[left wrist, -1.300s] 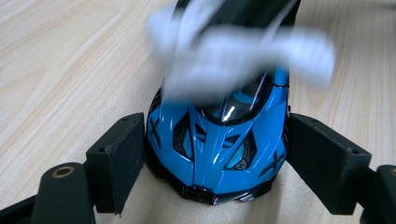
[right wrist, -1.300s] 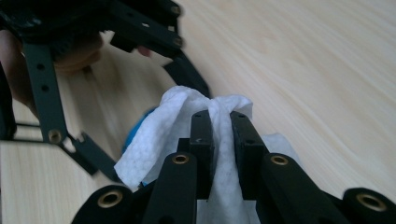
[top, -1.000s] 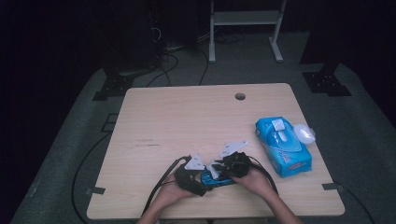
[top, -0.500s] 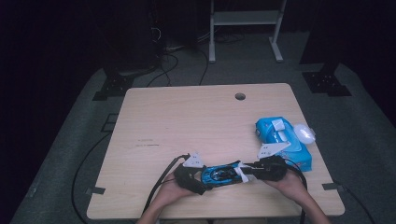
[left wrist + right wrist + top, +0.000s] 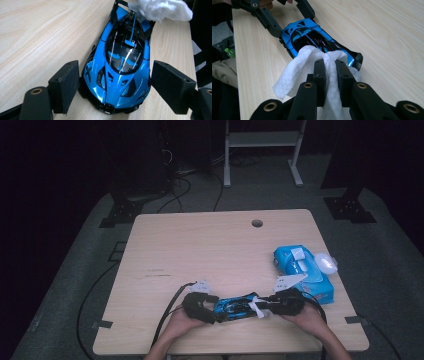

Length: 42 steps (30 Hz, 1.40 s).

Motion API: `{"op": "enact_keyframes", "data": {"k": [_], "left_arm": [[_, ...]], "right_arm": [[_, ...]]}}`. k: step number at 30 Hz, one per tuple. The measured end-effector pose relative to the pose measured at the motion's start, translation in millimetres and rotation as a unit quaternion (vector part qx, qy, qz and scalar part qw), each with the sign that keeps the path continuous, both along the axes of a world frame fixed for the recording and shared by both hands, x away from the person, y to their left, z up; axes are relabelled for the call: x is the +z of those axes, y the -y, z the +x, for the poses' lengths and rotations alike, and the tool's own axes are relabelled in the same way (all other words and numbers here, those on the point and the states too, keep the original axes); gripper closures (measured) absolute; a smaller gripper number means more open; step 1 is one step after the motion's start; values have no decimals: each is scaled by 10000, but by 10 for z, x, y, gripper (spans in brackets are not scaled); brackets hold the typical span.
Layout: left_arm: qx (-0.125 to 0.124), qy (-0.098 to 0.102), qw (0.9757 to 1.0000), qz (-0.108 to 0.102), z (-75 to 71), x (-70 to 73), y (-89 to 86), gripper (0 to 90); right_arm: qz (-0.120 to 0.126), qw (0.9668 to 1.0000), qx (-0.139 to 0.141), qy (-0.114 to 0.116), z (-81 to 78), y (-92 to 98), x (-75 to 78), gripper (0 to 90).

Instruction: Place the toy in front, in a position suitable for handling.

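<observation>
car [image 5: 235, 306] sits near the front edge of the table [image 5: 210, 245], blue and black, lying lengthwise between the two hands. left gripper [image 5: 212, 312] comes in from the person's left, its jaws spread wide on either side of the car's nose. in the left gripper view the car [image 5: 120, 65] fills the middle, the left pad right against its side, the right pad with a sliver of gap, so it brackets the car without a firm squeeze that i can confirm. glossy windshield, dark vents, nose pointing back toward the camera.

over to the right gripper [image 5: 265, 304], at the car's tail, jaws pressed together on a white wipe [image 5: 257, 306]. the right gripper view gives it clean: the two jaws pinch the wipe [image 5: 312, 65] tight, and the wipe drapes forward onto the rear of the car [image 5: 312, 37], with a loose flap hanging toward the table at the left. beyond the car the other gripper's black arms straddle the far end.

back in the high view, a blue pack [image 5: 302, 270] of wipes lies on the table's right side, just past the right hand [image 5: 307, 315], with a white lid [image 5: 327, 262] flipped out at its far edge. left hand [image 5: 182, 322] grips its tool low at the front edge. a small round hole [image 5: 257, 223] marks the far side of the tabletop.
</observation>
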<state>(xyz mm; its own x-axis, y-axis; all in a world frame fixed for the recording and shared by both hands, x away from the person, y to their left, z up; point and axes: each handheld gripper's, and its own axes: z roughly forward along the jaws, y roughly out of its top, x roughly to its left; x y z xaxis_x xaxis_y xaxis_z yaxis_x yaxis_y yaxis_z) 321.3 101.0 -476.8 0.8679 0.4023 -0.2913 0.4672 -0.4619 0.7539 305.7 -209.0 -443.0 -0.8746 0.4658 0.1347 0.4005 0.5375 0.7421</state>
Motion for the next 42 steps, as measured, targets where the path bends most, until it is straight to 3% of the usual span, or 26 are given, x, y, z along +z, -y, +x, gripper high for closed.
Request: {"op": "enact_keyframes", "data": {"k": [3,13,22,36,42], "left_arm": [[32,-19,10000,11,0,1,-2,228],[106,-64,9999,-15,18,-10,-3,229],[153,-49,9999,27,9,-7,4,227],[174,-51,9998,49,-4,-7,29,221],[189,50,9997,109,-29,8,49,220]], "right_arm": [[-185,9998,51,68,-5,-32,-12,800],[-259,9996,16,138,0,-71,-17,801],[-502,9972,77,544,-114,-130,-28,806],[-454,9962,162,727,-237,-109,-50,813],[-432,9956,203,804,-283,-101,-59,814]]}}
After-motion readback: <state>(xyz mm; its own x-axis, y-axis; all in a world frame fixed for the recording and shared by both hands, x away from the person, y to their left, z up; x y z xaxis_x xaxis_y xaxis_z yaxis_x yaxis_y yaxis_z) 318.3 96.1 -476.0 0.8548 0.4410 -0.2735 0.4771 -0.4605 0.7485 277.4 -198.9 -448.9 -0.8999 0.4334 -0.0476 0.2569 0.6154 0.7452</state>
